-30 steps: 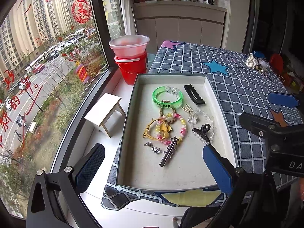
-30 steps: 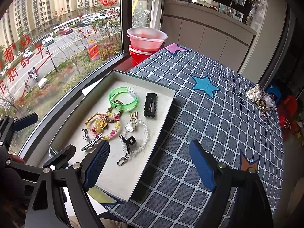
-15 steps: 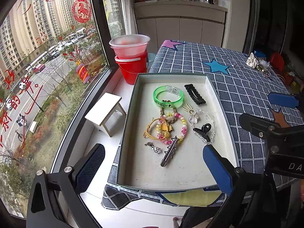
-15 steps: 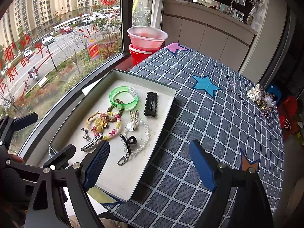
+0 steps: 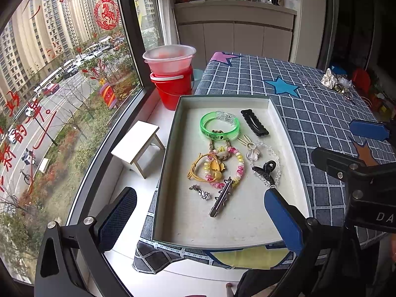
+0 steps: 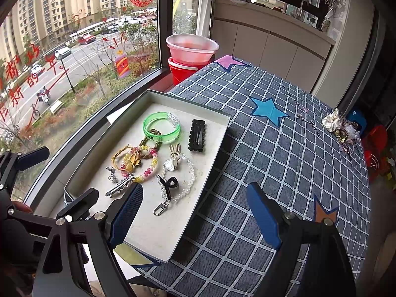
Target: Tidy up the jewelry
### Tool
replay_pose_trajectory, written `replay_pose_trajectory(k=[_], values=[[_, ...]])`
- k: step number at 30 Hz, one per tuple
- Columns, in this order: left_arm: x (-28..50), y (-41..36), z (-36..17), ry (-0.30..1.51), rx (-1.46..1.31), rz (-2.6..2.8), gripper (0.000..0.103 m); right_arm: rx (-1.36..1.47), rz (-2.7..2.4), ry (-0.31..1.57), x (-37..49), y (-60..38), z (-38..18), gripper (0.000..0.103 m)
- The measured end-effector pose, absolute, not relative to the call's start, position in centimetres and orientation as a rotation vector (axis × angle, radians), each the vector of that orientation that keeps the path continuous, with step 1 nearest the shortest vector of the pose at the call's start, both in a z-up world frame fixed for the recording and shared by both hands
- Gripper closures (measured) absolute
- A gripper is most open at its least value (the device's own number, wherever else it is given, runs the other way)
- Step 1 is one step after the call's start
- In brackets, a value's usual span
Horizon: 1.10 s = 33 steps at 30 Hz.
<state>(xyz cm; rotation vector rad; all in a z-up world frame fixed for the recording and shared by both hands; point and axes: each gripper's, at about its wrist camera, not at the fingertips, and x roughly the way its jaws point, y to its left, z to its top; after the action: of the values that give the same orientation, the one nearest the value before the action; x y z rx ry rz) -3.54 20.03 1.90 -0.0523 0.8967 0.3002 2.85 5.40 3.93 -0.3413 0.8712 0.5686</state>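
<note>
A shallow grey tray (image 5: 173, 128) (image 6: 217, 146) lies on the checked tablecloth by the window. Inside are a green bangle (image 5: 219, 126) (image 6: 161, 126), a black hair clip (image 5: 255, 122) (image 6: 196, 135), a pink and yellow bead bracelet (image 5: 229, 167) (image 6: 146, 163), a clear bead bracelet with a black claw clip (image 5: 266, 169) (image 6: 178, 180), a silver spiked clip (image 5: 221, 196) (image 6: 120, 185) and a small charm (image 5: 200, 192). My left gripper (image 5: 198, 212) hangs open over the tray's near end, holding nothing. My right gripper (image 6: 193, 210) stands open above the tray's right edge, also empty.
A pile of more jewelry with a white fabric flower (image 5: 334, 81) (image 6: 339, 126) lies at the table's far right. A red bucket with a pink basin (image 5: 170, 74) (image 6: 190, 52) and a small white stool (image 5: 138, 146) stand on the window ledge to the left.
</note>
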Motion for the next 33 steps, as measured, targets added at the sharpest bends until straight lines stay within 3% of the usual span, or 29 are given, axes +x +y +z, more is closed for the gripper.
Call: replay_pose_trajectory(k=[33], values=[[-3.61, 20.18, 1.62, 0.901, -0.052, 0.302, 0.0, -0.341, 0.571, 0.874, 2.93, 5.48, 3.92, 0.016]])
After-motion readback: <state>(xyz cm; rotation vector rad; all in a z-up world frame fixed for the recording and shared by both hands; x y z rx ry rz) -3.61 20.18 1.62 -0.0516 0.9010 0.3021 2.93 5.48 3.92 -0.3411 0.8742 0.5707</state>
